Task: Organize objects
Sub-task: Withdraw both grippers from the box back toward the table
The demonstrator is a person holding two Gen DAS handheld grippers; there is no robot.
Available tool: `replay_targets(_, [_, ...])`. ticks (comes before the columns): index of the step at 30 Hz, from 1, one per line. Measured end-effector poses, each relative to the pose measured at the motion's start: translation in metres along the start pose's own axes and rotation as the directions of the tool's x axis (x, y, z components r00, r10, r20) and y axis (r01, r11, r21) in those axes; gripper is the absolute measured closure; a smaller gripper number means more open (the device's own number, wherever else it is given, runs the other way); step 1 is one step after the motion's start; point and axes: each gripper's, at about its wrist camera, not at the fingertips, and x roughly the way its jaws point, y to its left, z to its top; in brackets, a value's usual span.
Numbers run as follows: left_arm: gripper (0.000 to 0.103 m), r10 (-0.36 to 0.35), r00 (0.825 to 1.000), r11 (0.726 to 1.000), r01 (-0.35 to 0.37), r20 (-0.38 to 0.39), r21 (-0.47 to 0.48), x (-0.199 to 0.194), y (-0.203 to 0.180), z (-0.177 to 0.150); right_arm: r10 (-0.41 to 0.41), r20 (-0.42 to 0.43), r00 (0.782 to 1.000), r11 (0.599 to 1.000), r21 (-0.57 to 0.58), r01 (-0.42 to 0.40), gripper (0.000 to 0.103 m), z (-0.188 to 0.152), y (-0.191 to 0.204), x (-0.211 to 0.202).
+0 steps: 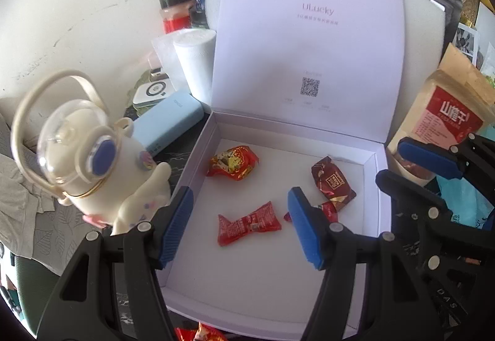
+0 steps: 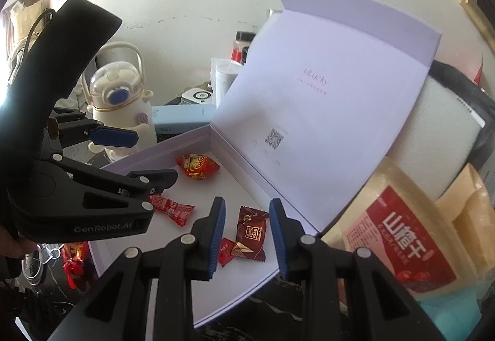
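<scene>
A white gift box lies open with its lid standing up behind. Inside lie a red-and-gold candy, a long red candy, a dark red candy and a small red one. My left gripper hangs open over the box's near left part, empty. My right gripper is open above the dark red candy, which shows between its fingers without touching them.
A cream bottle with a loop handle stands left of the box, beside a light blue power bank. A snack pouch with a red label stands on the right. More red candies lie outside the box.
</scene>
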Motion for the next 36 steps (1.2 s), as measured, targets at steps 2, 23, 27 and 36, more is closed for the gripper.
replay_targets(2, [0.041, 0.005, 1.000, 1.000, -0.005, 0.010, -0.001, -0.009, -0.001, -0.001, -0.002, 0.008, 1.000, 1.000, -0.002, 0.002, 0.074, 0.000, 0.002, -0.007])
replay_targets(23, [0.041, 0.042, 0.994, 0.999, -0.040, 0.097, -0.021, -0.092, -0.001, -0.033, -0.013, 0.083, 0.997, 1.000, -0.016, 0.014, 0.070, -0.012, 0.028, -0.087])
replay_targets(27, [0.041, 0.051, 0.993, 0.998, -0.048, 0.107, -0.032, -0.105, 0.001, -0.043, -0.009, 0.095, 0.995, 1.000, -0.021, 0.011, 0.070, -0.015, 0.035, -0.099])
replay_targets(36, [0.037, 0.069, 0.990, 0.996, -0.062, 0.126, -0.058, -0.129, 0.007, -0.066, -0.001, 0.105, 0.994, 0.999, -0.033, 0.004, 0.070, -0.027, 0.053, -0.121])
